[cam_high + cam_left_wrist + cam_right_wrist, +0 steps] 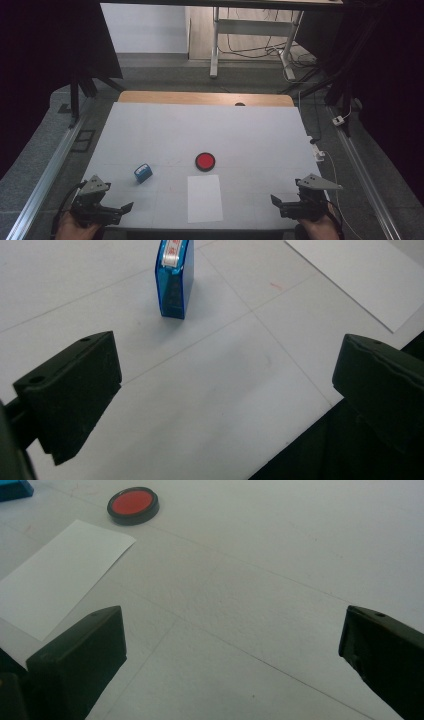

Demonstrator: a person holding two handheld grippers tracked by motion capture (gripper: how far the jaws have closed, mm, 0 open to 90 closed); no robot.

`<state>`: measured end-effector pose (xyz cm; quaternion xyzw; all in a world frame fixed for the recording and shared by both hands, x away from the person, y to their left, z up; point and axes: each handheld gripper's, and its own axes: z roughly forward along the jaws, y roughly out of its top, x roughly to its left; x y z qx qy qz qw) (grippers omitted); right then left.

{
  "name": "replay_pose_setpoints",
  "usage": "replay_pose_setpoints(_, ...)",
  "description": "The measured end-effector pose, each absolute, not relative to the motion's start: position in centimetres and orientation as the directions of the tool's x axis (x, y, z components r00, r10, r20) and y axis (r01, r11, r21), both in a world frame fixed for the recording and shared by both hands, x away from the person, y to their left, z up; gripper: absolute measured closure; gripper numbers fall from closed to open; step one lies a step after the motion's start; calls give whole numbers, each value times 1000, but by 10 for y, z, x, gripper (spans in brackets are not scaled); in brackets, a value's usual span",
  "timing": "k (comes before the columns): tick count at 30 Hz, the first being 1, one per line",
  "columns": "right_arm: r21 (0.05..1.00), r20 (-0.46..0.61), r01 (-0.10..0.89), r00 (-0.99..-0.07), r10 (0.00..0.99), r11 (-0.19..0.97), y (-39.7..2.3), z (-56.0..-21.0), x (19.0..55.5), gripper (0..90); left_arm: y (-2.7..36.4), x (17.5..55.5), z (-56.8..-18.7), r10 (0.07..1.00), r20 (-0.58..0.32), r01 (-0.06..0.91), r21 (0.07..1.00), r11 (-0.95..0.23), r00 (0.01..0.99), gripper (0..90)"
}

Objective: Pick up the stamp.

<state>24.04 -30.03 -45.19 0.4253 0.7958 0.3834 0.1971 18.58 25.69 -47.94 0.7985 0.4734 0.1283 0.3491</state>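
left tongs (122, 210): near-left corner of table (250, 125), held in person's hand, jaws wide apart, nothing between them. Aimed inward twd centre.
right tongs (276, 201): near-right corner, also hand-held, jaws fully spread, empty. Aimed inward twd the paper.
blue stamp (143, 172): on table, left of centre, just ahead of left tongs, well apart from them. Closest item to either tongs.
stamp axis: in high view long axis runs diagonal, near-left to far-right. In left gripper view (174, 280) it stands on a narrow face, long side running away from the cam, white/red label strip on top edge. Which end is the front: can't tell.
red pad (205, 161): round, black rim, red centre, lid off. Mid-table, right of stamp, apart from it. Also in right gripper view (133, 504).
paper (205, 198): white sheet, flat, long axis near-to-far, just nearer than the pad, not touching it. Sits btwn the two tongs, closer to near edge.
contact: neither tongs touch anything.
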Motion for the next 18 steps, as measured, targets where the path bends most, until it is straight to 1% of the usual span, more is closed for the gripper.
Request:
replay_pose_setpoints(2, 783, 48, 539, -551, 833, 311, -304, -452, 242, 0, 258, 187, -480, 846, -137, 670, 680, -298, 515, 0)
replay_pose_setpoints(6, 777, 74, 554, -552, 830, 300, -305, -452, 243, 0, 260, 188, -480, 844, -155, 674, 681, -285, 514, 0)
replay_pose_setpoints(14, 770, 39, 539, -574, 818, 341, -301, -452, 241, 0, 259, 187, -480, 846, -139, 669, 683, -294, 514, 0)
replay_pose_setpoints(18, 769, 39, 535, -583, 811, 348, -301, -452, 241, 0, 258, 188, -480, 849, -134, 672, 678, -299, 512, 0)
